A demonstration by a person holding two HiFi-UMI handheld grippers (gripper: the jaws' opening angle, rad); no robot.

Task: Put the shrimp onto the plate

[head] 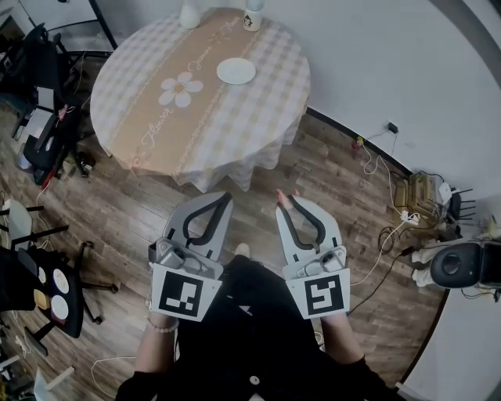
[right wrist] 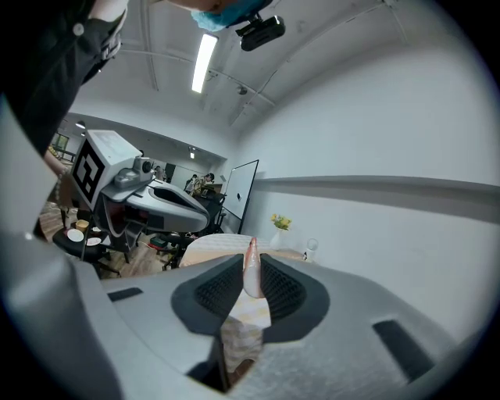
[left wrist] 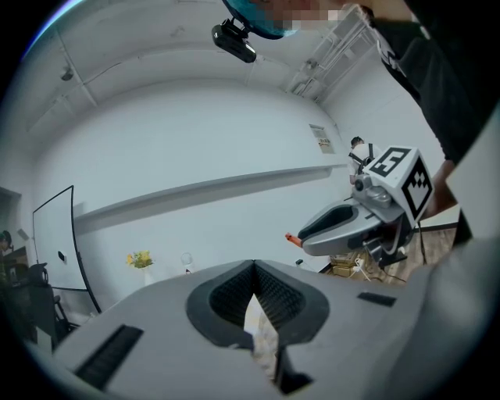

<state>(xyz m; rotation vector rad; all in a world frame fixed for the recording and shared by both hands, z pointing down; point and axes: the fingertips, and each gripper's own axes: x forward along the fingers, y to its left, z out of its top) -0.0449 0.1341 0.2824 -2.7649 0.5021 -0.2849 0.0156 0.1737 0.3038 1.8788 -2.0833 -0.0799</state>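
Note:
The white plate (head: 236, 71) lies on the round table (head: 141, 94) with the checked cloth, far ahead of both grippers. My right gripper (head: 287, 200) is shut on a pale shrimp (right wrist: 251, 269), whose orange tail (head: 279, 193) sticks out past the tips. From the left gripper view the same orange tip (left wrist: 291, 239) shows at the right gripper's nose. My left gripper (head: 225, 197) is shut with nothing in it; its jaws meet at the tips (left wrist: 254, 266). Both grippers hang close to the person's body, over the wooden floor, short of the table's edge.
A white vase (head: 190, 14) and a small white bottle (head: 253, 16) stand at the table's far side. Black chairs (head: 43, 117) crowd the left. Cables and a power strip (head: 403, 215) lie on the floor at the right, near a black round device (head: 462, 265).

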